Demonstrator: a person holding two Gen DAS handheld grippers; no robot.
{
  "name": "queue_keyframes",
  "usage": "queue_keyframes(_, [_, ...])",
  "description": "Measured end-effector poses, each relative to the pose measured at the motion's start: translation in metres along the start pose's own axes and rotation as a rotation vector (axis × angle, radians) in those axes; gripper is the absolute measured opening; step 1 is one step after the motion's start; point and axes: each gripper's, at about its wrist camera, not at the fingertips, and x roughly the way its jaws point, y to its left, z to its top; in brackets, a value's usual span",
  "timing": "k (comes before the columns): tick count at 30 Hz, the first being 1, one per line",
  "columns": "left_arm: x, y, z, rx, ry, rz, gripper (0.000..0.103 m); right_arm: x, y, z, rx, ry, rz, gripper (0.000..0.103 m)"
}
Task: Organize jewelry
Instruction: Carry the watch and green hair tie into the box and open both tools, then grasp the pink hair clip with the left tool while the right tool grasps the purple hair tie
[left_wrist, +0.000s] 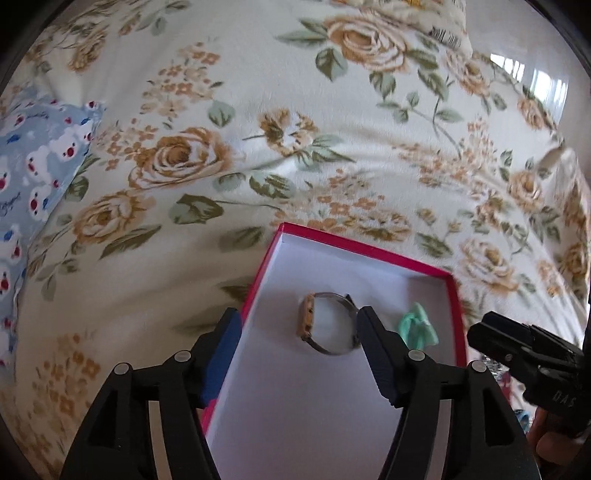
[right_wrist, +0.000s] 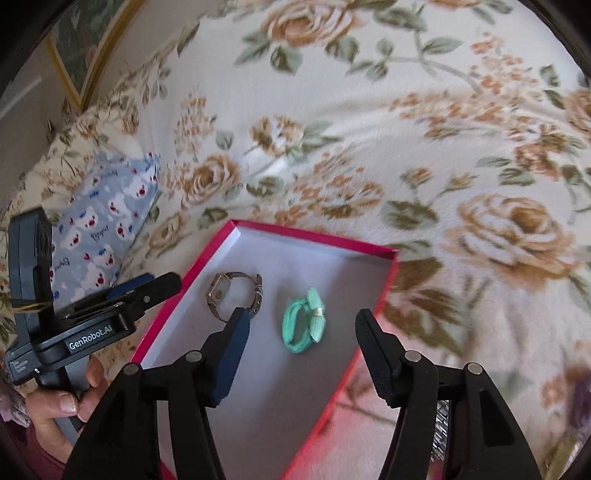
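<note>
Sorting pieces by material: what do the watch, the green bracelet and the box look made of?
Square-faced wristwatch: shiny metal, gold-toned case, greyer band. Mint-green wrapped bracelet: matte cord or fabric, small silvery clasp. Red-rimmed shallow box: probably cardboard, thin walls, matte white inside.

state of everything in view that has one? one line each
Red-edged white cardboard box: lidless, on floral bedspread.
Gold-faced metal-band wristwatch: in box, on edge.
Mint-green cord bracelet: coiled, in box, apart from watch.
Left gripper: open, empty.
Right gripper: open, empty.
</note>
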Motion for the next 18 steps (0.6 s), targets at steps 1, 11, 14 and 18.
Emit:
queue_keyframes(1, [-0.006,0.000,-0.005,-0.009,-0.002,-0.012,0.065,-0.007,-0.003,-0.002,0.008,-0.008,0.005,0.062])
queue_keyframes(11, [-0.056,-0.008,-0.042,-0.003,-0.013,-0.072,0.068,-0.075,-0.035,-0.032,0.077,-0.083,-0.060,0.062])
queue_keyframes(14, [-0.064,-0.011,-0.047,-0.002,-0.011,-0.089,0.068,-0.097,-0.052,-0.049,0.105,-0.110,-0.114,0.062])
queue_keyframes(18, [-0.072,-0.019,-0.053,0.003,-0.002,-0.116,0.068,-0.120,-0.076,-0.067,0.157,-0.122,-0.158,0.062])
